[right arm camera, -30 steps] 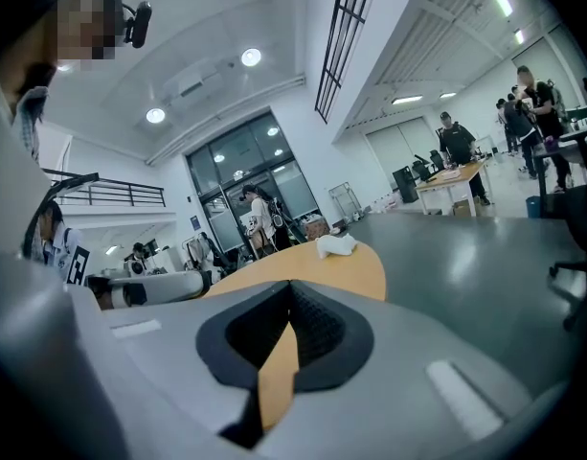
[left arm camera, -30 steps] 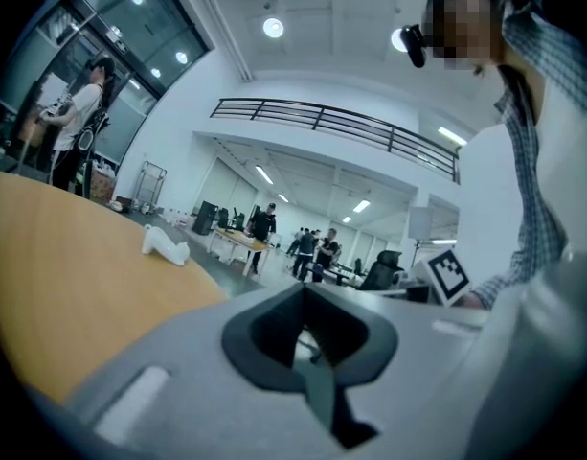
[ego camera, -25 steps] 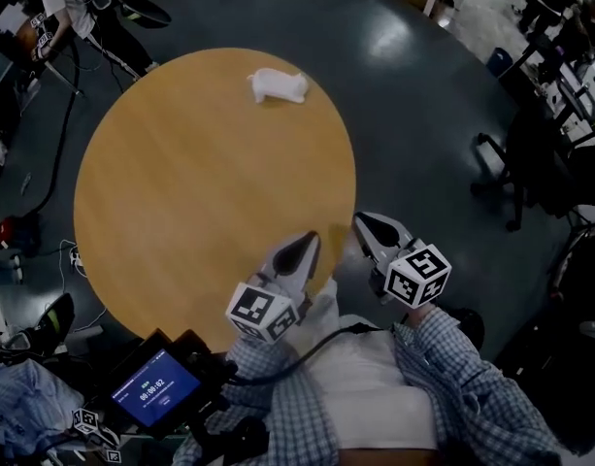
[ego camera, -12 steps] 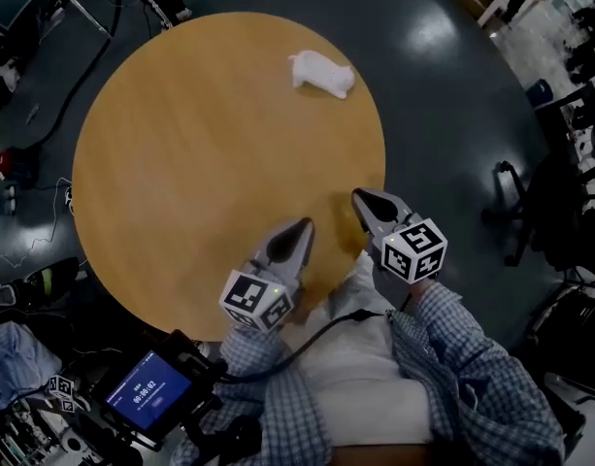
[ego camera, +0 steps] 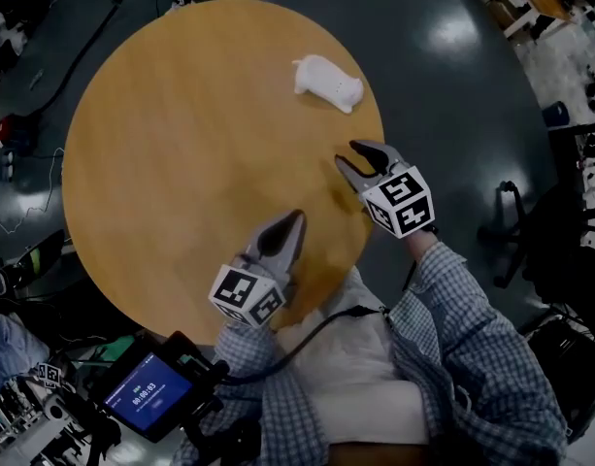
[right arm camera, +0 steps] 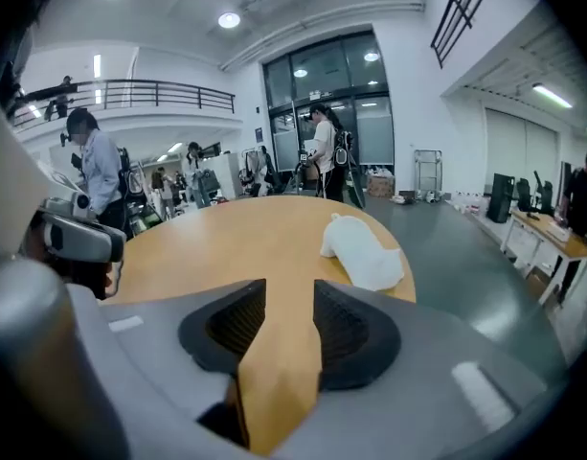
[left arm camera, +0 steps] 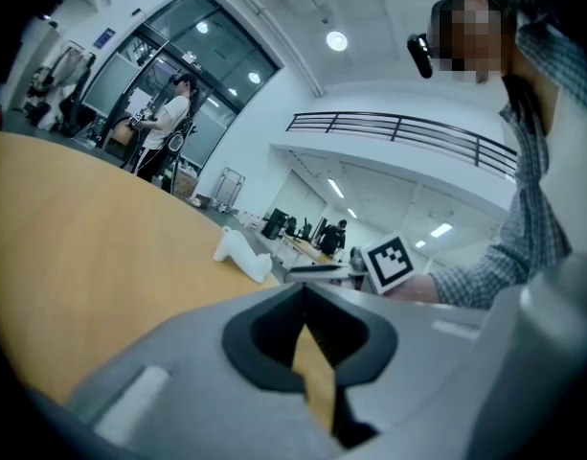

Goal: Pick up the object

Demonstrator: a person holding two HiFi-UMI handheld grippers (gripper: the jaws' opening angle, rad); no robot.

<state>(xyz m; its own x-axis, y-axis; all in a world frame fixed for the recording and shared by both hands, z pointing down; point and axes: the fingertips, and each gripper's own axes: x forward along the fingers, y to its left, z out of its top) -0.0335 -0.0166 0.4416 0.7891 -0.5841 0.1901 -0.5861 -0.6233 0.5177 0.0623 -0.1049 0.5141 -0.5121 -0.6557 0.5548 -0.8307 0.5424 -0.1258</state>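
White object (ego camera: 328, 79): lies on the round wooden desk (ego camera: 181, 144), in the far right part of the top and close to the rim. It touches neither gripper. Its exact shape cannot be made out; it appears as a pale, lumpy, elongated body resting flat on the wood.

Right gripper (ego camera: 353, 155): positioned over the right edge of the desk, on the near side of the object and pointing towards it, well apart from it. The jaws are opening. The right gripper view shows a clear gap between the two dark pads, with only bare desk surface visible through it. Nothing is held.

Left gripper (ego camera: 293, 219): positioned over the near part of the desk, to the left of the right gripper and farther from the object. The jaws are pressed together at the tips. Nothing is between them.

Surroundings: a tablet (ego camera: 147, 393) with a lit blue screen sits below the near left edge of the desk. The person's checked sleeve (ego camera: 472, 357) runs back from the right gripper. The floor (ego camera: 452, 85) around the desk is dark grey.
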